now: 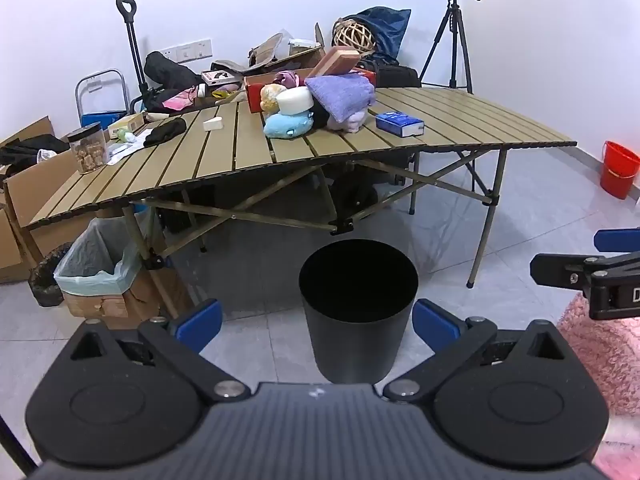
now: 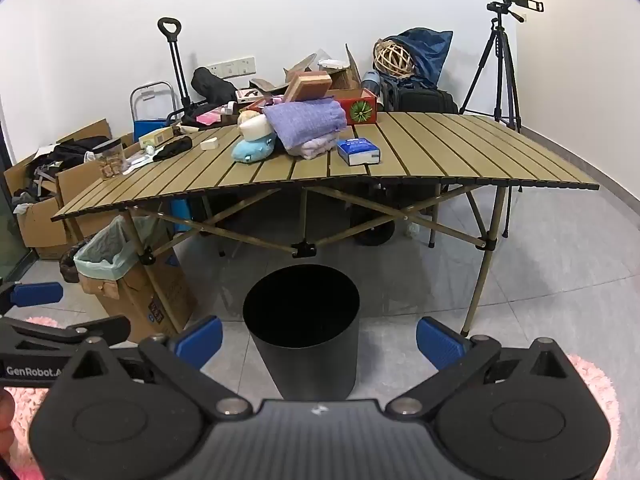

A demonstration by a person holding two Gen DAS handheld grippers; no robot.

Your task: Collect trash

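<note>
I stand back from a slatted folding table (image 2: 440, 152), a pair of tongs in each hand, both angled down toward the floor; my left gripper (image 1: 316, 322) has its blue pads spread wide with nothing between them, and my right gripper (image 2: 319, 340) is the same, wide apart and empty. Nothing is collected yet, so I judge this to be the very start; the next move calls for choosing a piece of rubbish on the tabletop and reaching up and forward to it.

A black round bin (image 1: 358, 308) stands on the grey tiles just in front of me, near the table's front edge; its inside is too dark to tell whether it holds anything. Left of it, by the table leg, a cardboard box (image 2: 136, 296) is lined with a pale green bag (image 2: 106, 252), and I cannot see its contents.

On the table lie a blue tissue pack (image 2: 358, 151), a small white wrapper-like piece (image 2: 209, 144), a clear jar (image 2: 110, 158) of brown bits, and a heap of soft toys (image 2: 254, 148) and folded cloth (image 2: 306, 120).
</note>
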